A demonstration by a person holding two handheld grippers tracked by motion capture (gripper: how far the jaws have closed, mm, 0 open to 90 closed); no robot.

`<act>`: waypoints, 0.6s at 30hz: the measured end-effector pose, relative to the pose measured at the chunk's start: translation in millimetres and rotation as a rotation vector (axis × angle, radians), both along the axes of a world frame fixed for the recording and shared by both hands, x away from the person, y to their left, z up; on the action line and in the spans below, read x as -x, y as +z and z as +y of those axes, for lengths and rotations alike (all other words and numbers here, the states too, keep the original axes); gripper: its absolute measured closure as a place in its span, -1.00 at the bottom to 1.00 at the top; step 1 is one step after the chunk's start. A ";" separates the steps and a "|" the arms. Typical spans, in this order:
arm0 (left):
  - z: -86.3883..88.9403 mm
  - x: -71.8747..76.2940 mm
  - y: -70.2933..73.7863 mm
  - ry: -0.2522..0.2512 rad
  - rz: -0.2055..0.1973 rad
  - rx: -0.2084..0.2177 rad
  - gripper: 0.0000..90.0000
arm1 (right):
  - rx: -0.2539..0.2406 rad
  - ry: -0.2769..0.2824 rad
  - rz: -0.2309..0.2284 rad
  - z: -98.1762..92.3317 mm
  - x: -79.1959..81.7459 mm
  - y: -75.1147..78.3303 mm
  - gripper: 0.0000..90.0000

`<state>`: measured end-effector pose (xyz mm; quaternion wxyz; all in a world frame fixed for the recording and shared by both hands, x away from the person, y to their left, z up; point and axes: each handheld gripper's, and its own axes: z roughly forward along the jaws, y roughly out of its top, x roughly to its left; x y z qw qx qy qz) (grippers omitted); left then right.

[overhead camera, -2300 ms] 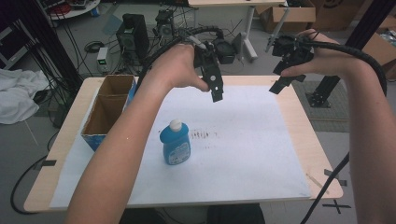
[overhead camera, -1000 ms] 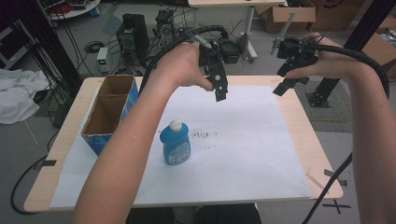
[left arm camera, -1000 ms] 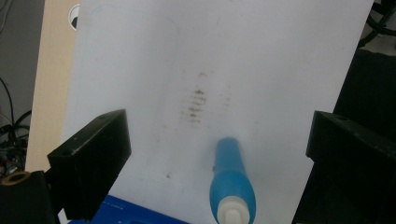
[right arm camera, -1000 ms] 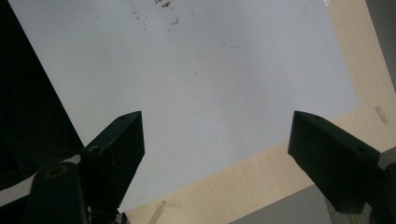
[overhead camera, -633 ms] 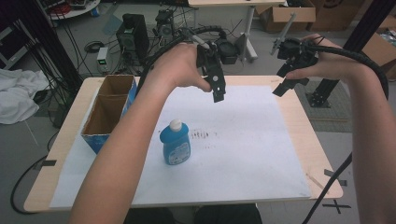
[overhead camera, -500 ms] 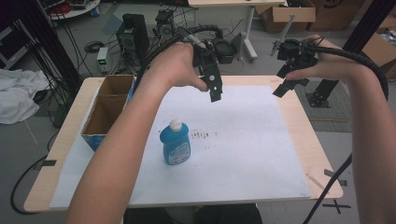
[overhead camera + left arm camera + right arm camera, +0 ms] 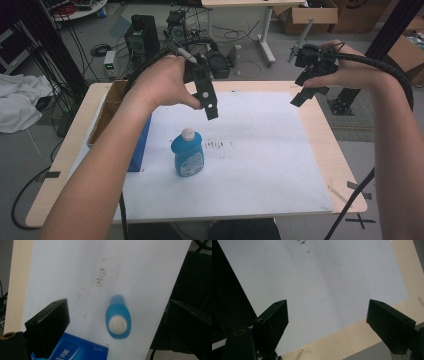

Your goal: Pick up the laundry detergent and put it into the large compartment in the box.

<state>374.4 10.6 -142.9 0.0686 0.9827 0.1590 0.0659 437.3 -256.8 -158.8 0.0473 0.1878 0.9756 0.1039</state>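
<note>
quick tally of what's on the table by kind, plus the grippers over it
Blue bottles: 1, upright, white cap
Open cardboard boxes with a blue side: 1, at the table's left edge
White sheets covering the tabletop: 1
Handheld grippers above the table: 2, left gripper, right gripper, both open and empty
Total: 5

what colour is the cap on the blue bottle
White, or off-white. The cap tops the blue bottle, best seen in the left gripper view, looking straight down on it.
</note>
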 end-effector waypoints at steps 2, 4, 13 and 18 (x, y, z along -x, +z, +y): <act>4.2 3.4 -2.5 0.000 0.008 -0.006 -0.86 | -0.002 0.001 0.001 1.4 0.9 0.3 -0.61; 7.9 6.4 -6.2 0.003 0.008 -0.006 -0.86 | 0.002 0.004 0.001 3.1 1.9 0.6 -0.61; 22.1 12.0 -22.5 0.033 0.022 -0.014 -0.86 | 0.006 0.016 -0.001 11.3 4.5 -0.1 -0.61; 27.3 13.7 -34.5 0.029 0.030 -0.028 -0.86 | 0.008 0.021 0.003 14.0 5.7 -2.2 -0.61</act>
